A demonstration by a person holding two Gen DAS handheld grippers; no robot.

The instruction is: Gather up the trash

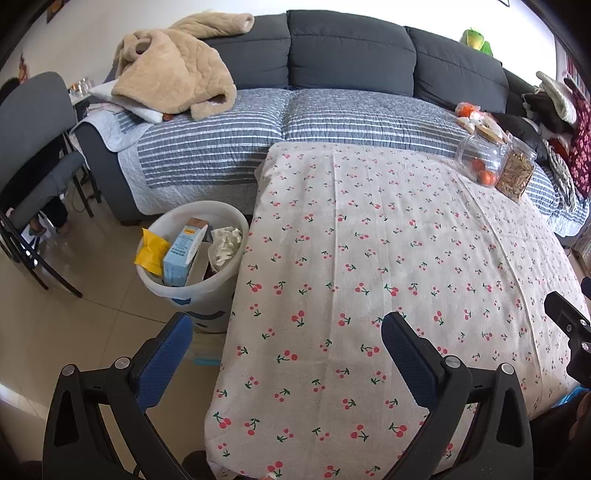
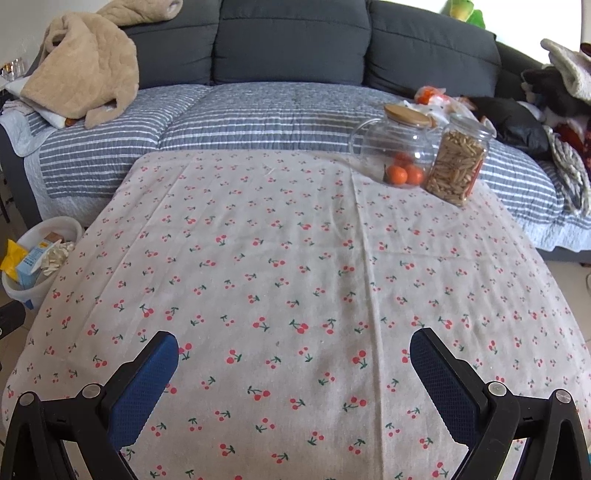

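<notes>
Both tools were empty: the left gripper [image 1: 288, 332] and right gripper [image 2: 293, 350] stood with jaws spread wide above the near edge of the table [image 2: 295, 258]. No loose trash showed on the cherry-print cloth. The collected trash lay in the white bin [image 1: 229, 275] on the floor, against the table's left edge: a yellow wrapper [image 1: 151, 251], a blue carton [image 1: 183, 254] and crumpled tissue [image 1: 226, 243]. All three looked light and crushable; the carton appeared stiffest, best pinched across its flat faces.

Bin [image 1: 192, 291] base hidden behind tablecloth [image 1: 369, 258], green toy [image 2: 463, 11] cut off
</notes>
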